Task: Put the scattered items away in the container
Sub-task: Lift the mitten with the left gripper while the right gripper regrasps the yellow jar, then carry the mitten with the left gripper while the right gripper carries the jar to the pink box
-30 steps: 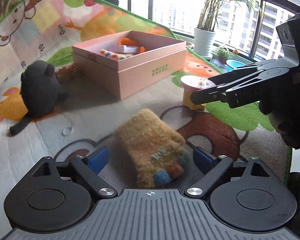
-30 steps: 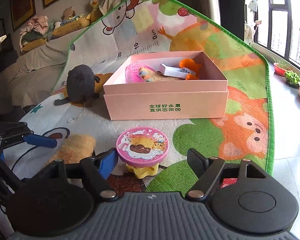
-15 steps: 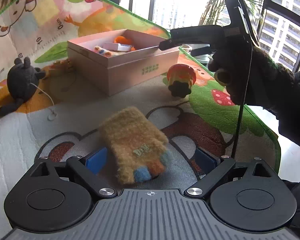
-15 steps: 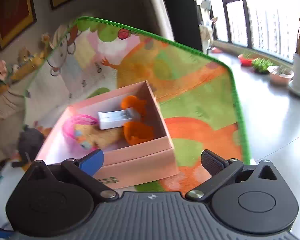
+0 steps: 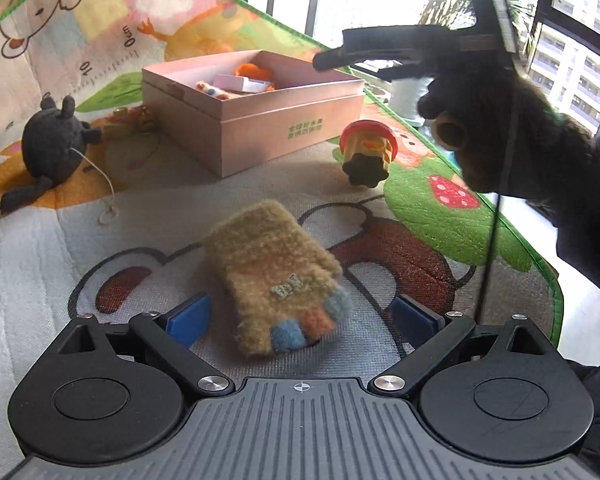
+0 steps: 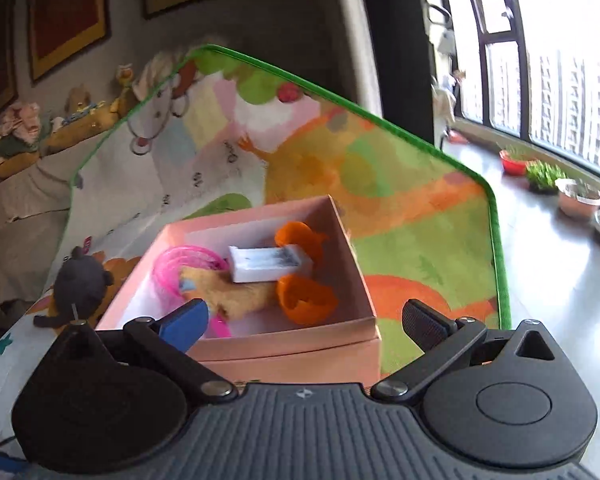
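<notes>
The left gripper (image 5: 300,316) stands wide, its jaws having just been opening; the yellow mitten (image 5: 274,280) lies between them on the mat (image 5: 36,240), touched by neither pad. The right gripper (image 6: 304,320) is spread wide too, jaws just opened, nothing between them, held above the near edge of the pink box (image 6: 300,346).

Landmark: the box (image 5: 260,128). Inside it lie a white case (image 6: 268,264), two orange shells (image 6: 306,298), a pink coil (image 6: 180,268) and a furry yellow toy (image 6: 236,294). Just right of the box a lidded toy cup (image 5: 366,152) lies tipped on its side. Well left of the box sits a dark plush (image 5: 54,148). The mitten is in front of the box, apart from it.
</notes>
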### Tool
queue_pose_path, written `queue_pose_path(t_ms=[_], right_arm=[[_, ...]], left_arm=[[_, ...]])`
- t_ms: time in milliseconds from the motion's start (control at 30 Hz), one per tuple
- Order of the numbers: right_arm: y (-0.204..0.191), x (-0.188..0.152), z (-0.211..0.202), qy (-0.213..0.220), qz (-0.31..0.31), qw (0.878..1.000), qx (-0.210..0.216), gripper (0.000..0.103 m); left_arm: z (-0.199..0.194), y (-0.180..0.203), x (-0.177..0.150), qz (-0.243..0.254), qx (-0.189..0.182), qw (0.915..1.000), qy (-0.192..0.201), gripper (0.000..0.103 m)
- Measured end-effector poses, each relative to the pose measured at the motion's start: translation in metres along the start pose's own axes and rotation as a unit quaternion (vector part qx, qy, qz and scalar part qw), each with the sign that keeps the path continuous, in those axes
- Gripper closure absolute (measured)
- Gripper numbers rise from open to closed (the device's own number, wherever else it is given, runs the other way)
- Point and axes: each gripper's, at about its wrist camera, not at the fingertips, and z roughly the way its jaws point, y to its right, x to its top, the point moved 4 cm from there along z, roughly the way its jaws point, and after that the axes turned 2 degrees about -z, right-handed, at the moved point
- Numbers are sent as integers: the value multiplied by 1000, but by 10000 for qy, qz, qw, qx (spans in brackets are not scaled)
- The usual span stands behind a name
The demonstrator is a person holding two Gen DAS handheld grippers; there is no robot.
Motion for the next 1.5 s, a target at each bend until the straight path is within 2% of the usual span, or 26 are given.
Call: queue_pose_path(t_ms=[67,133,233,267,367,500,600,667,767,900,1033,1167,1233,1367,1500], right_arm=[[9,-4,18,-277,282,9990,220,0],[3,-9,18,-312,457,9968,584,0],[-15,-16,4,-369,216,9902,1333,0],[-21,-20,-2,-343,84,9900,1368,0],[-33,-32,-26,-247,-540,9927,1054,0],[-50,-57,-47,-402,-1473,9857,717,1],[-59,-75,-47,-621,-1926,9785,391,28],[-58,-82,-44,-749,-1883,9789,266,56],[-55,-83,-48,-788,-1624,9834,187,61],[-61,-91,-73,-821,-1385,9860,443,61],[-71,-103,-92,-950,-1317,9845,669,61],[-83,-113,-99,-932,-1508,9817,689,61],[-85,-114,-99,-917,-1530,9818,653,59],[-88,-116,-95,-906,-1527,9822,617,55],[-91,-112,-91,-863,-1479,9832,630,50]], left_arm=[[0,2,0,2,-31,10000,7,3],[-1,3,0,50,-41,10000,6,3],[-1,1,-1,33,-9,10000,-23,3],[-1,0,-1,19,15,10000,-26,3],[-2,-4,0,-43,58,10000,-4,3],[-1,-5,0,-54,96,9999,2,3],[1,-3,1,-41,129,9999,9,3],[1,-2,1,-30,146,9999,9,3],[1,-1,0,68,219,9997,7,3],[3,-7,-2,376,677,9970,23,3],[-2,-21,1,455,951,9944,51,3],[-8,-40,5,507,1555,9864,132,2],[-11,-47,7,320,1482,9883,181,3],[-8,-43,15,14,802,9964,263,2],[19,-37,25,65,840,9963,163,3]])
